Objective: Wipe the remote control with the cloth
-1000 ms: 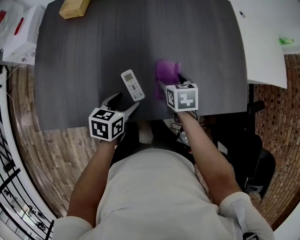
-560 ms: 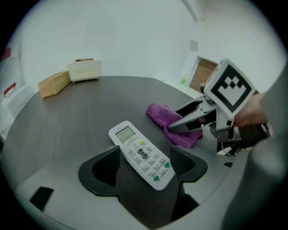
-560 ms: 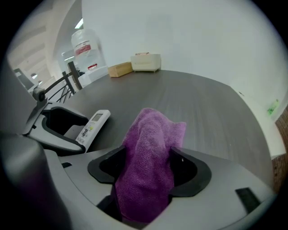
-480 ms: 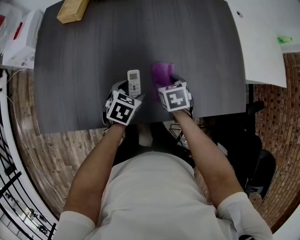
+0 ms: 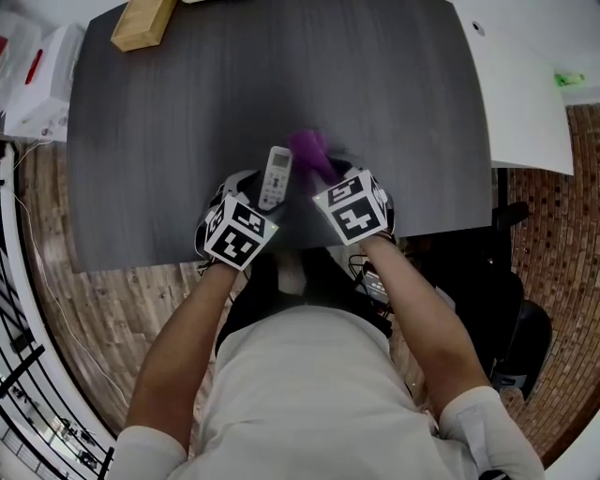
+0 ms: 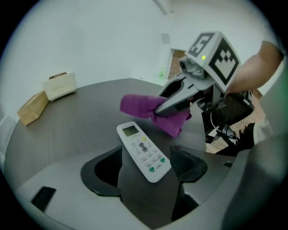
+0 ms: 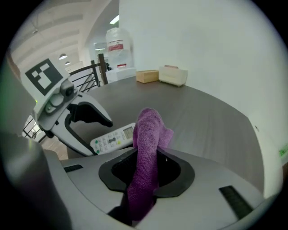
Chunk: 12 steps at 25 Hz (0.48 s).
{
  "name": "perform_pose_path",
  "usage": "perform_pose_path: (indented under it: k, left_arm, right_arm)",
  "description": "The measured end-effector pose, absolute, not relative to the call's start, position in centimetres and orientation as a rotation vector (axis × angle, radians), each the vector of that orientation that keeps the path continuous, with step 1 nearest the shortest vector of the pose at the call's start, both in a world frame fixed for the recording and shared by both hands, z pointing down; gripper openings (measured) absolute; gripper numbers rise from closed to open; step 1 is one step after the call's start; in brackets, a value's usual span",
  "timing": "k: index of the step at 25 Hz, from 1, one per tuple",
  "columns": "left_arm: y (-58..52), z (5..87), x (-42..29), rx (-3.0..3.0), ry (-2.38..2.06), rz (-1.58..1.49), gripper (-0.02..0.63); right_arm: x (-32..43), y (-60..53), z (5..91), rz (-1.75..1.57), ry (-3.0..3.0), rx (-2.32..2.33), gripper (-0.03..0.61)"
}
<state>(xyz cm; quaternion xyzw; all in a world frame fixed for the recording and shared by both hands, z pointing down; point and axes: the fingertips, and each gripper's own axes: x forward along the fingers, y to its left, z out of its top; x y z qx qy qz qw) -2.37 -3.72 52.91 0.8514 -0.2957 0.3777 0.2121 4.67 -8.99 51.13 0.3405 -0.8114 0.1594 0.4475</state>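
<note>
The white remote control (image 5: 275, 176) lies on the dark grey table (image 5: 169, 141), and its near end (image 6: 150, 164) sits between the jaws of my left gripper (image 6: 146, 165). Those jaws are wide open and the pads stay clear of the remote's sides. My right gripper (image 7: 146, 173) has just been closing and now pinches the purple cloth (image 7: 148, 134), which stands up out of its jaws. In the head view the cloth (image 5: 309, 150) hangs just right of the remote's far end, in front of my right gripper (image 5: 328, 171). My left gripper (image 5: 261, 192) is beside it.
At the table's far left corner are a tan wooden block (image 5: 142, 21) and a white box (image 5: 37, 80). A white table (image 5: 525, 84) adjoins on the right. The table's near edge runs just under both grippers, with wood floor below.
My left gripper has slid right and rolled, so the remote's near end is now between its jaws. The right gripper closed on the cloth and carried it left, toward the remote.
</note>
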Motion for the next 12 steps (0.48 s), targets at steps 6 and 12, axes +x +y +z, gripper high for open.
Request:
perform_pose_path:
  k: [6, 12]
  left_arm:
    - [-2.4, 55.0, -2.5, 2.293, -0.794, 1.061, 0.325]
    - [-2.7, 55.1, -2.5, 2.260, -0.812, 1.047, 0.300]
  right_arm:
    - [-1.7, -8.5, 49.6, 0.211, -2.069, 0.619, 0.106]
    - [-2.7, -8.5, 53.3, 0.240, -1.988, 0.529, 0.104]
